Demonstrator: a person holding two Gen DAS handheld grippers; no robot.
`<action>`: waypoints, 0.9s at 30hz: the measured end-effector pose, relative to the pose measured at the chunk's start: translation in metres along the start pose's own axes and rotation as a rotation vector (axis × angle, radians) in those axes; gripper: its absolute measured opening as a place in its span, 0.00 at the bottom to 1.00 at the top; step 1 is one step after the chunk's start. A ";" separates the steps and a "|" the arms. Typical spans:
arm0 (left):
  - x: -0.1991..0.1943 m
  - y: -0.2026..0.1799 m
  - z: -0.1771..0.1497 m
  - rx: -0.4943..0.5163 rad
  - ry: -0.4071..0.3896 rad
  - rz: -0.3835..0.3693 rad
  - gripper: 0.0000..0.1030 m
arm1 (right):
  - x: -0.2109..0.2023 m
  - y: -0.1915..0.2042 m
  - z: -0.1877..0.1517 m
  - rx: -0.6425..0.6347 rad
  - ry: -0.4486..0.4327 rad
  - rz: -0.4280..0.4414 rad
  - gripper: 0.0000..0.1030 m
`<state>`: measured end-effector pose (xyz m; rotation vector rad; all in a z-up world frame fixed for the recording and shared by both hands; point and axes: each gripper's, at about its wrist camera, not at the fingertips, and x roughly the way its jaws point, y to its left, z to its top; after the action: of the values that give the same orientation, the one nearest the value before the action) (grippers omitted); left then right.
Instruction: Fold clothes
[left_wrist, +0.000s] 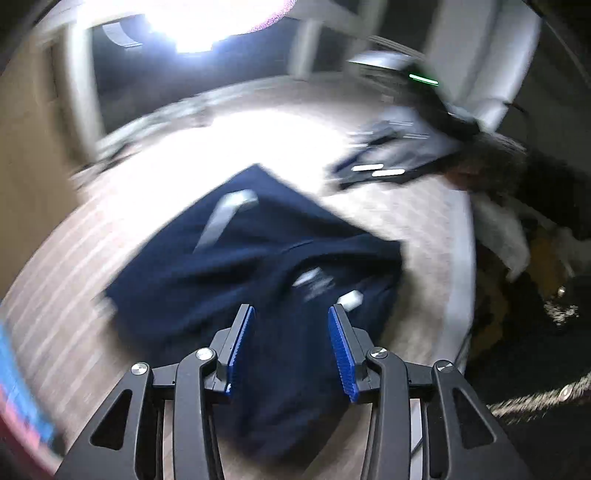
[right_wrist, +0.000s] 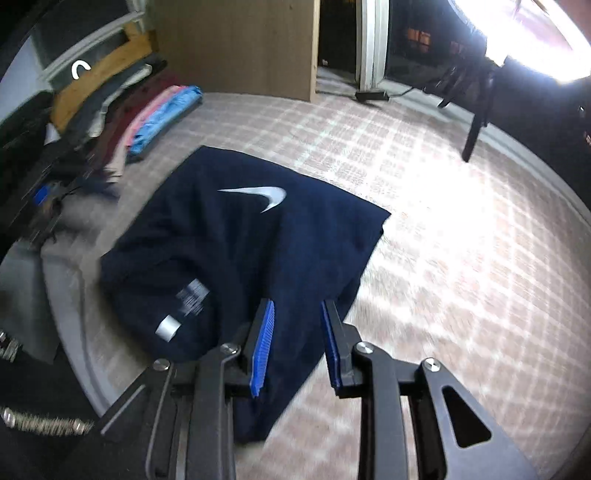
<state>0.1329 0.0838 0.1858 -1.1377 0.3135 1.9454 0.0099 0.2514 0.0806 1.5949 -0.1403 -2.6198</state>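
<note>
A navy T-shirt (right_wrist: 229, 236) lies folded on the checked bed cover (right_wrist: 443, 258), its white swoosh logo (right_wrist: 258, 194) facing up and its neck label (right_wrist: 168, 328) showing near the front. My right gripper (right_wrist: 298, 304) hovers over the shirt's near right edge with its blue pads apart and nothing pressed between them. In the left wrist view the same shirt (left_wrist: 240, 258) is blurred. There my left gripper (left_wrist: 291, 310) stands open above the shirt's near part, with the cloth below the fingers and not gripped.
A row of folded clothes (right_wrist: 147, 114) in several colours lies at the far left of the bed. A wooden cupboard (right_wrist: 236, 44) stands behind it. A bright lamp on a dark stand (right_wrist: 476, 122) is at the far right. Blurred dark and grey clothing (left_wrist: 388, 162) lies near the bed's right edge.
</note>
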 end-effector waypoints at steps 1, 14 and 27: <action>0.013 -0.010 0.008 0.031 0.006 -0.034 0.38 | 0.012 -0.004 0.006 0.016 0.003 0.025 0.25; 0.129 -0.087 0.022 0.238 0.156 -0.279 0.44 | 0.066 -0.062 0.032 0.198 0.049 0.125 0.26; 0.016 0.006 0.005 -0.147 -0.051 -0.061 0.50 | 0.043 -0.058 0.041 0.267 -0.139 0.119 0.26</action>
<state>0.1215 0.0918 0.1743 -1.1757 0.1086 1.9653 -0.0471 0.3057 0.0550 1.4191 -0.5972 -2.7077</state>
